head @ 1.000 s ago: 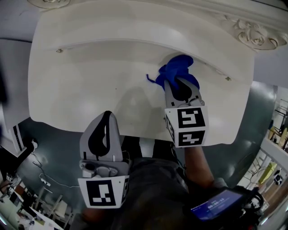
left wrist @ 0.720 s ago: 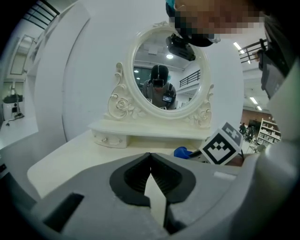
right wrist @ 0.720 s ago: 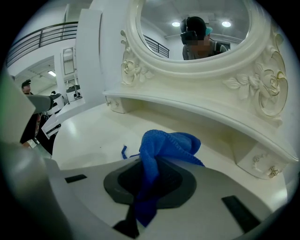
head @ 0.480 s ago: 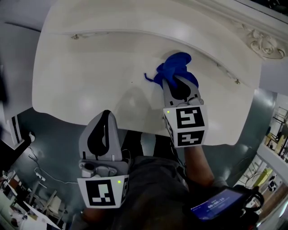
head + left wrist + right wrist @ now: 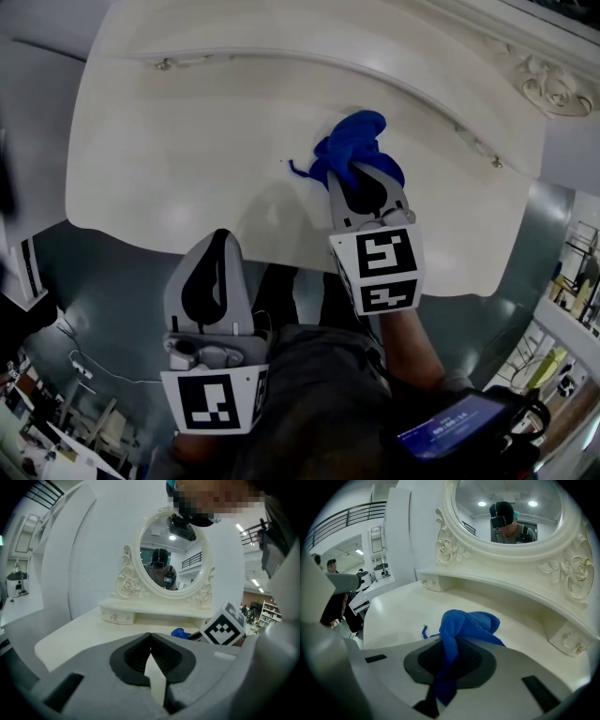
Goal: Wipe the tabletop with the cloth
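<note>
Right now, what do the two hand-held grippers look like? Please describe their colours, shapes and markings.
Both look alike. The left hand-held gripper and the right hand-held gripper have light grey bodies that narrow towards two jaws. The jaws are lined with black ribbed pads. Each gripper carries a white cube at its rear, printed with black square markers.

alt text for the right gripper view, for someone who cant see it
The right gripper has its jaws shut on a bunched blue cloth, with the cream tabletop stretching beyond it. Behind the table stands an ornate oval mirror that reflects a person wearing a head-mounted camera.
</note>
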Tool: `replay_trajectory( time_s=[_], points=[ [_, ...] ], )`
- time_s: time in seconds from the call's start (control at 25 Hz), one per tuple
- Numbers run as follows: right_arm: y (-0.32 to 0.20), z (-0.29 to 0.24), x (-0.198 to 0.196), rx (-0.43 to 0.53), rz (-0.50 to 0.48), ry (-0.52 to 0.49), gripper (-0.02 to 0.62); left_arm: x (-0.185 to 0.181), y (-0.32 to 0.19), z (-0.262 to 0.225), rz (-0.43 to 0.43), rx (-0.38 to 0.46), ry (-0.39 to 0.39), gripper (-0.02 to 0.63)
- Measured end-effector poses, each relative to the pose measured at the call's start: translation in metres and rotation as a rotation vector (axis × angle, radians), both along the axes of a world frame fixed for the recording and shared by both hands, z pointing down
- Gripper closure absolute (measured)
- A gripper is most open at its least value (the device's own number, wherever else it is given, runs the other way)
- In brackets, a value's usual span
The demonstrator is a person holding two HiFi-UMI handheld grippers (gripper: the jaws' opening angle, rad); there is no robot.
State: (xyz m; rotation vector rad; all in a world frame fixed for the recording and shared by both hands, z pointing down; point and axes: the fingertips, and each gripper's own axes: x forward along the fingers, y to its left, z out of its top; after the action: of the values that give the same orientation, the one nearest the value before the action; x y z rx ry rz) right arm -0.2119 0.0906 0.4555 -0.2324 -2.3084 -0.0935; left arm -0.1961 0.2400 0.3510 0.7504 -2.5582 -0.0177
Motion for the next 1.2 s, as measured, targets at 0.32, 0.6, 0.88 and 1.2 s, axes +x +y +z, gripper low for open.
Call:
replay_trajectory(
  time_s=[0.32,0.6,0.88,1.2],
  points=[
    [0.007,0.002,0.012,-0.019,-0.023,0.002,0.545,0.003,-0.007,0.004,0.019,0.014,-0.007,0.591],
    [0.030,-0.001,0.030,-0.033,-0.040,0.010,0.545,0.005,0.006,0.004,0.025,0.020,-0.009,0.591],
    [0.053,-0.001,0.054,-0.054,-0.070,0.019,0.545,0.000,0.017,0.005,0.019,0.010,-0.021,0.591],
    [0.063,0.002,0.079,-0.103,-0.072,0.025,0.545,0.005,0.001,0.012,0.055,0.008,-0.020,0.591]
  ],
)
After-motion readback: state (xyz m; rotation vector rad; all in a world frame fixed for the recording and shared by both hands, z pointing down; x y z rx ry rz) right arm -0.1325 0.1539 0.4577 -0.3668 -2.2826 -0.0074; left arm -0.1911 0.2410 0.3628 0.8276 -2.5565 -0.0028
